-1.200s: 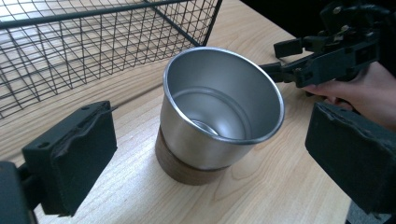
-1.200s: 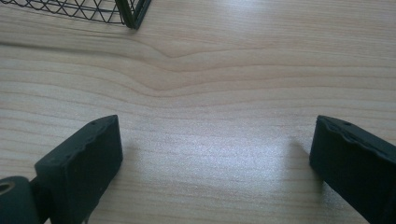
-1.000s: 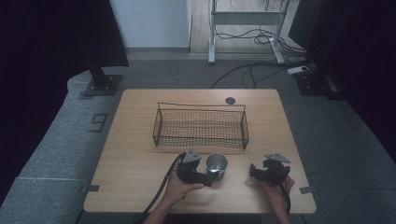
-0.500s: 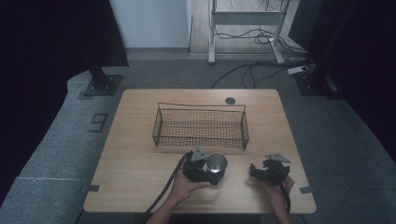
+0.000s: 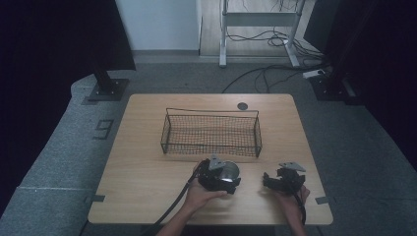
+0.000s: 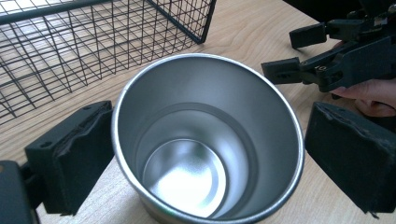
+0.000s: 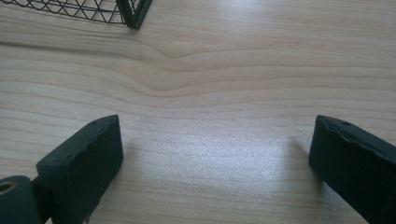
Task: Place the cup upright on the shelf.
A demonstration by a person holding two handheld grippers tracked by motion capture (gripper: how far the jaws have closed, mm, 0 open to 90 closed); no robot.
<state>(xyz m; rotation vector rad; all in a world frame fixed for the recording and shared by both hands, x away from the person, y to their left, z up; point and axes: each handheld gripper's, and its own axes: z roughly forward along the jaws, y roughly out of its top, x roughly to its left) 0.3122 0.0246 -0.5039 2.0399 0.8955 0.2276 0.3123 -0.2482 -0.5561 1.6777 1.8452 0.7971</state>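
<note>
A shiny steel cup (image 5: pixel 229 170) stands upright and empty on the wooden table (image 5: pixel 147 172), just in front of the black wire basket (image 5: pixel 211 112). My left gripper (image 5: pixel 227 175) is open with its jaws on either side of the cup (image 6: pixel 205 140). The left pad (image 6: pixel 79 154) lies close against the cup's wall and the right pad (image 6: pixel 350 154) stands just off the rim. My right gripper (image 5: pixel 268 181) rests open to the right of the cup, over bare wood (image 7: pixel 215 154), with nothing between its pads. It also appears in the left gripper view (image 6: pixel 299 51).
The basket (image 6: pixel 93 37) is empty and long, lying across the table's middle; its corner (image 7: pixel 133 11) is just ahead of the right gripper. A dark round grommet (image 5: pixel 242 105) sits near the far edge. Cables trail off the near edge.
My left gripper has slid to the right until its jaws straddle the cup. The cup and the right gripper have stayed put.
</note>
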